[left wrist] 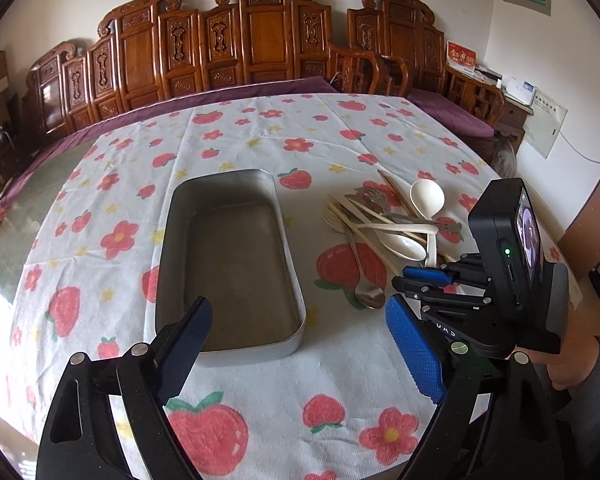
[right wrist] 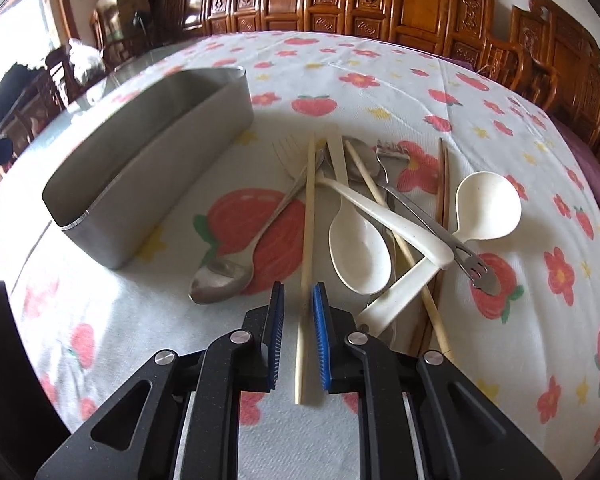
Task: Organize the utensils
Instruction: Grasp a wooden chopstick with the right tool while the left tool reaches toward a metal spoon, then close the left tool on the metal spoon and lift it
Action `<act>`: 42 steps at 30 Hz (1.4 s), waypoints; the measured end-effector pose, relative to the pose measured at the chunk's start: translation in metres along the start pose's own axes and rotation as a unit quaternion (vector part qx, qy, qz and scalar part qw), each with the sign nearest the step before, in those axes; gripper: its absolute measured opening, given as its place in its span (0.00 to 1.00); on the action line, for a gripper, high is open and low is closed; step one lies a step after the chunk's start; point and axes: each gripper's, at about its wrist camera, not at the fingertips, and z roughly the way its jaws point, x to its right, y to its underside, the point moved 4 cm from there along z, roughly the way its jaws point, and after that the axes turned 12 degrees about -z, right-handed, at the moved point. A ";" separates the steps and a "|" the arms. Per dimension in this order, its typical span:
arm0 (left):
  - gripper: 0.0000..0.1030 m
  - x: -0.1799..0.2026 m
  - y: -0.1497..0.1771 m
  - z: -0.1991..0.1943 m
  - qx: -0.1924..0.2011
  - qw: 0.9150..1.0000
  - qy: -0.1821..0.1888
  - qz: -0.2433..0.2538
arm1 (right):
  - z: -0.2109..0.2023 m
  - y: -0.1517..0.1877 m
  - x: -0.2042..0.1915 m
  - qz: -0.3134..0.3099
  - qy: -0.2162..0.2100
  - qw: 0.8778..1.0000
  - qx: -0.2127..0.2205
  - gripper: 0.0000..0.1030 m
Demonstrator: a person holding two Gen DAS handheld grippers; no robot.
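The right gripper (right wrist: 298, 308) straddles a pale chopstick (right wrist: 305, 264), fingers narrowed but not yet pinching it. Left gripper (left wrist: 300, 352) gapes over the empty tin (left wrist: 296, 272) mid-bench, likely steadying it.

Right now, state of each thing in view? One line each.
metal tray: upright on the cloth, nothing in it.
utensil pile: loose and crossed on the cloth, beside the tray.
pale chopstick: flat on the cloth, between the right jaws, pads not pressing.
left gripper: open, holding nothing.
right gripper: narrow gap, straddling the chopstick.
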 end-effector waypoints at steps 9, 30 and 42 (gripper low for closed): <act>0.81 0.006 0.006 0.008 -0.010 1.000 -0.002 0.004 | -0.003 0.003 0.009 0.008 -0.012 1.000 0.005 0.06; 0.41 0.060 -0.017 0.109 -0.105 0.994 0.029 0.018 | -0.053 0.003 0.062 0.089 -0.014 0.992 0.087 0.06; 0.35 0.068 -0.002 0.133 -0.140 0.989 -0.010 0.045 | -0.054 0.004 0.066 0.098 -0.012 0.991 0.093 0.06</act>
